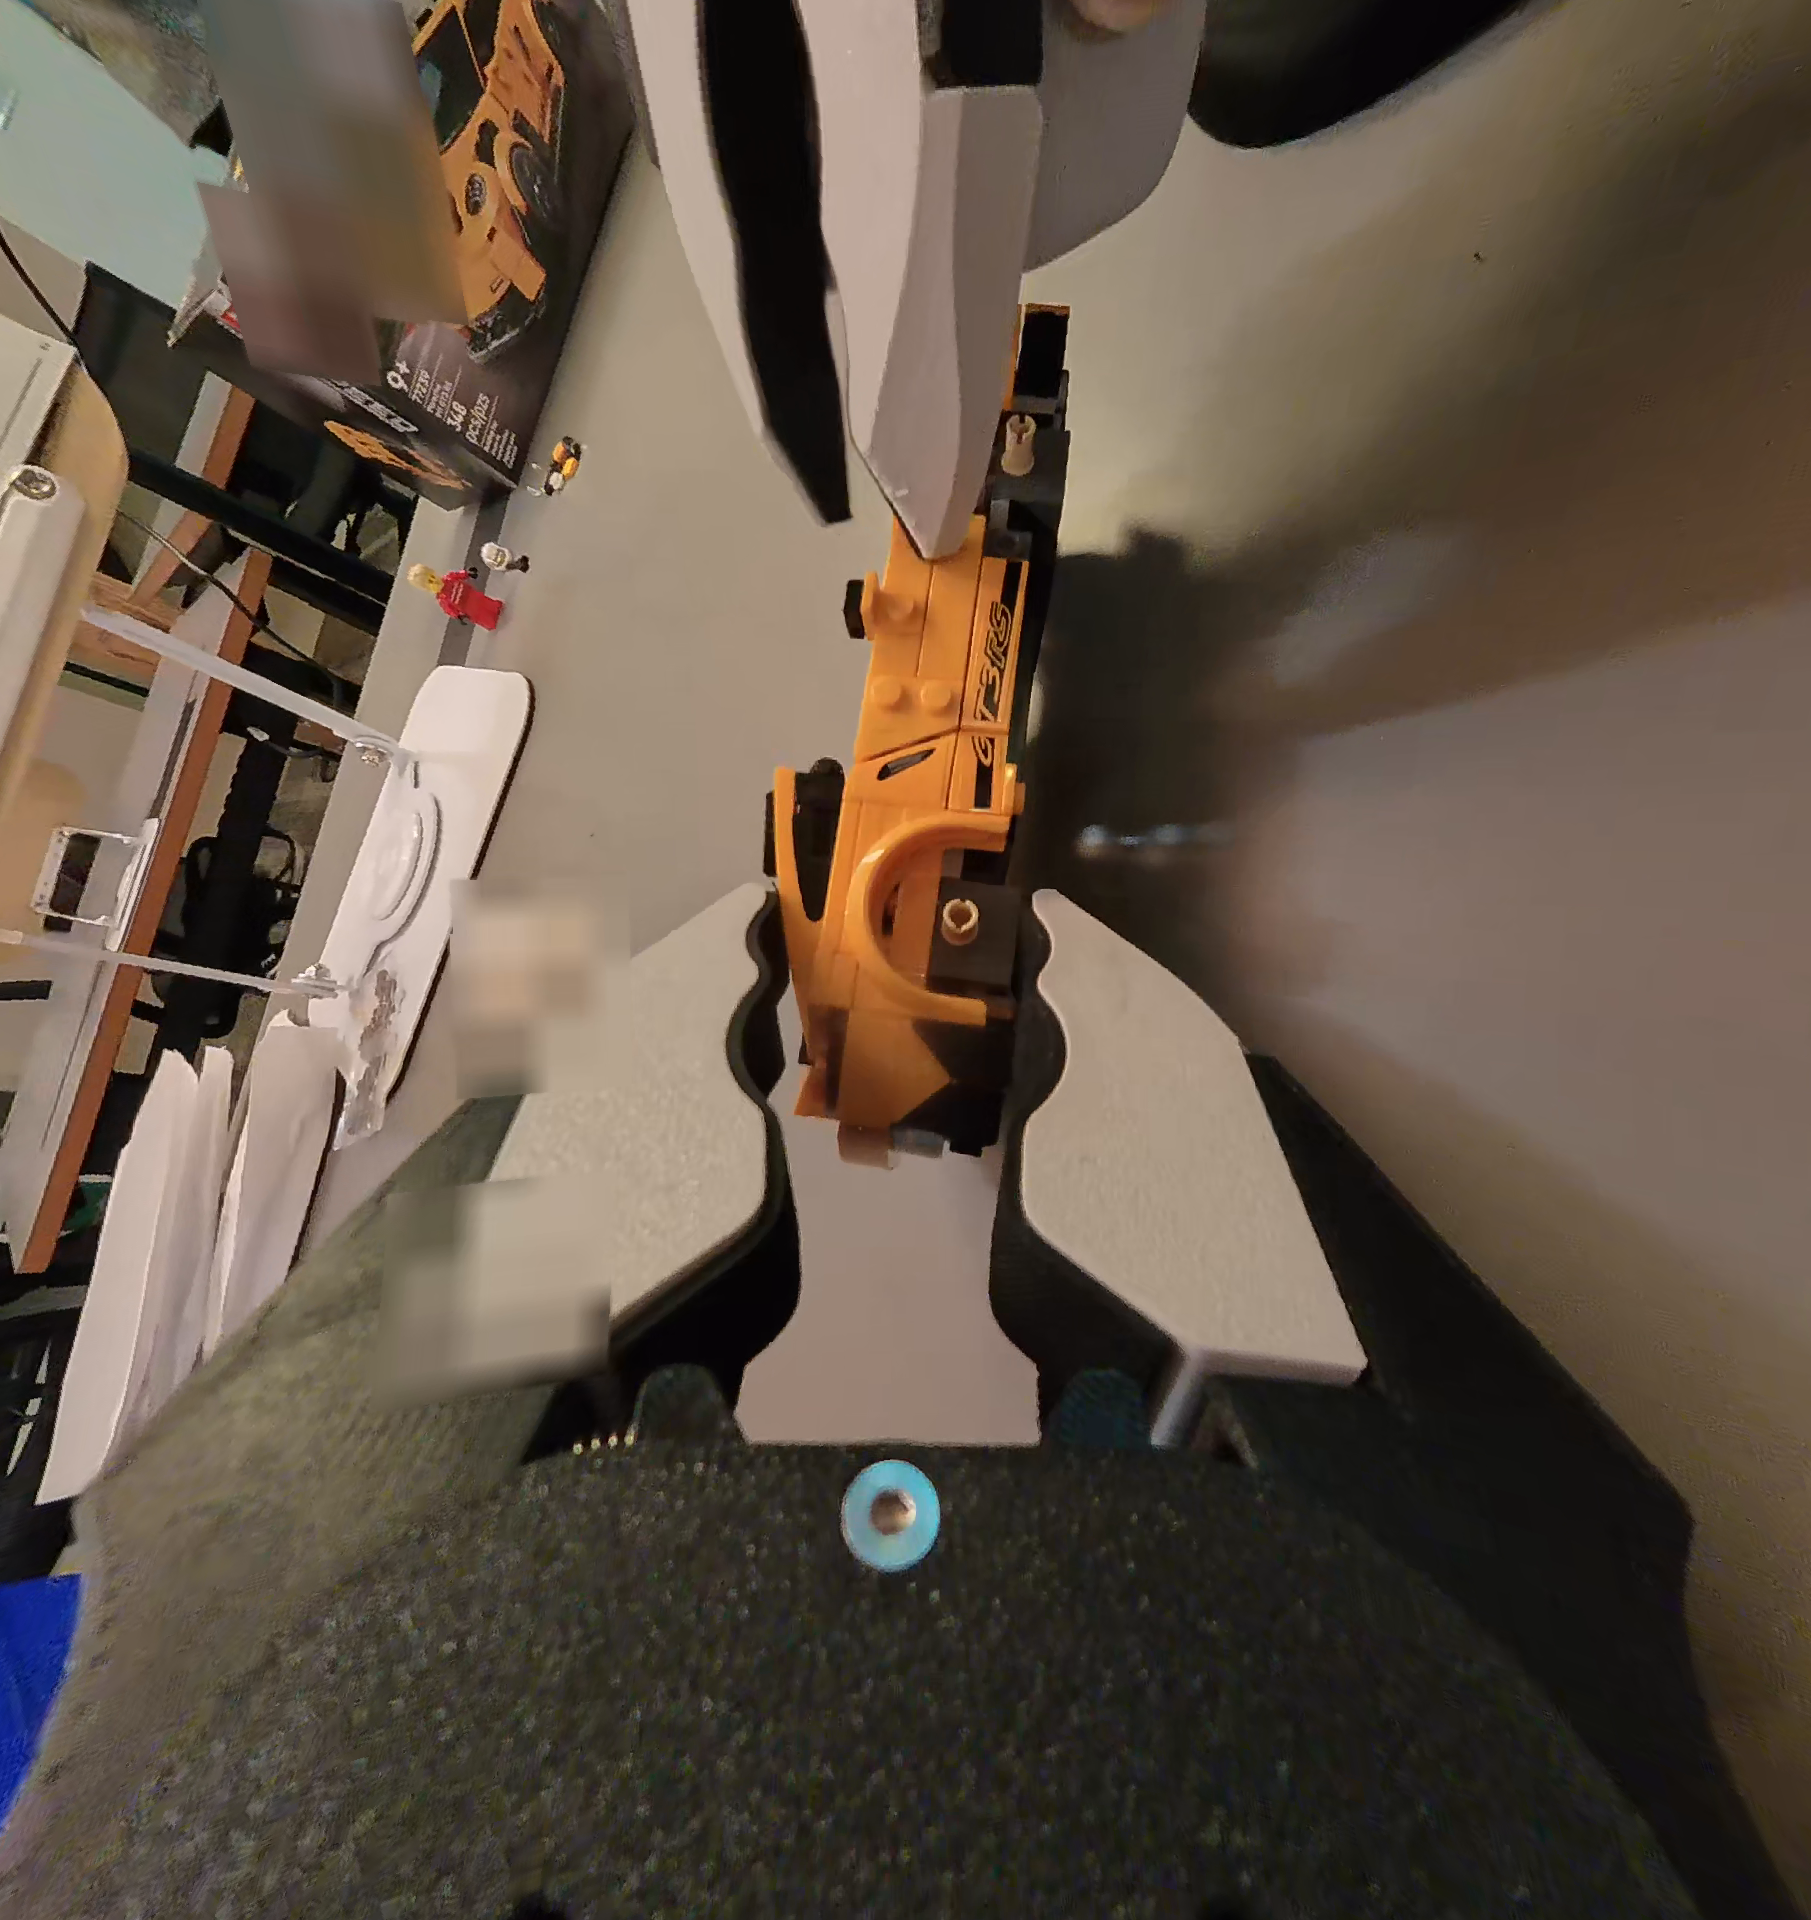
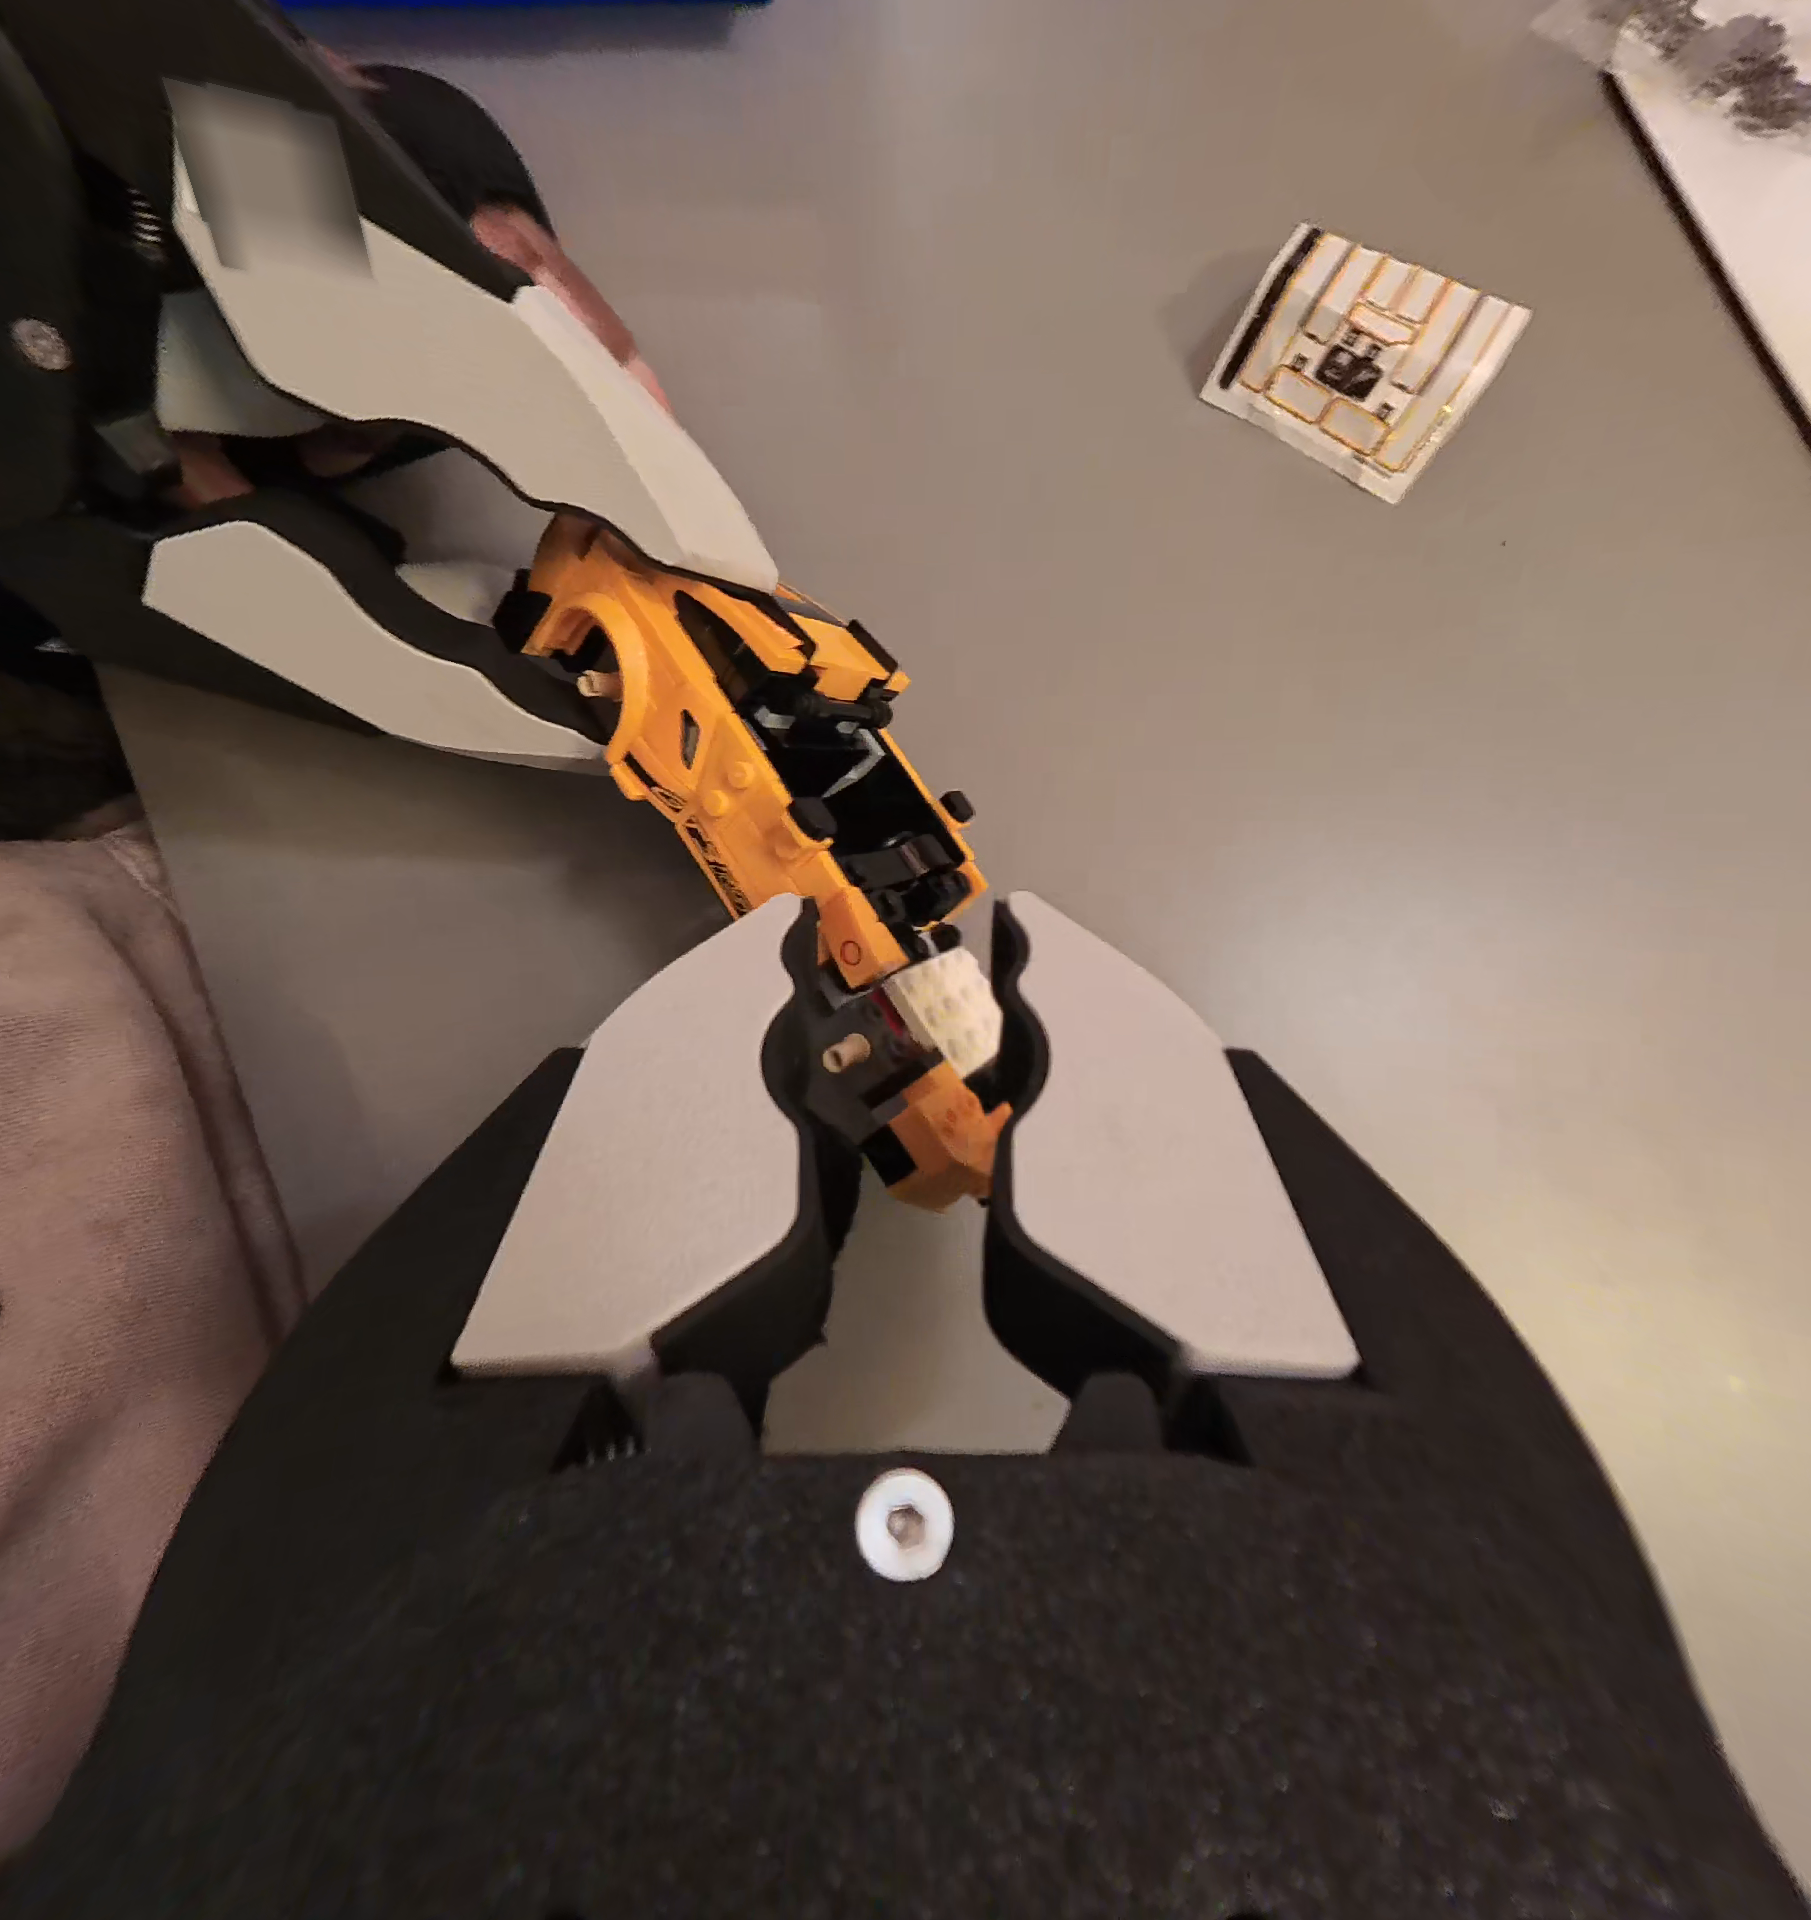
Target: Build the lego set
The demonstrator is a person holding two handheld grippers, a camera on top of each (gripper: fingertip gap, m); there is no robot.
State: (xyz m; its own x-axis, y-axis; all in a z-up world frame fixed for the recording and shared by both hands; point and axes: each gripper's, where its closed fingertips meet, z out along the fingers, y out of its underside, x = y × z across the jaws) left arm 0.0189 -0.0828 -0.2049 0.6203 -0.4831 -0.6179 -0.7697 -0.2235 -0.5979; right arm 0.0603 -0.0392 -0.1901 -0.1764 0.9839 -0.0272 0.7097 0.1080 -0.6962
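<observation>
Holding the orange lego car [image 1: 916,883] off the counter [image 2: 1296,727]: left tool [image 1: 896,997] clamps 1 end, right tool [image 2: 896,1023] clamps the opposite end. Body mostly built; wheels missing, axle pins bare. Sticker sheet [image 2: 1363,358] beyond right tool.

grey table [image 2: 1296,727], clear stand [image 1: 205,665], cable [image 1: 7,239]

2 grippers [image 2: 896,925] [image 1: 896,935], 1 car [image 2: 776,810], 1 box [image 1: 496,260], 2 minifigs [image 1: 459,592]
</observation>
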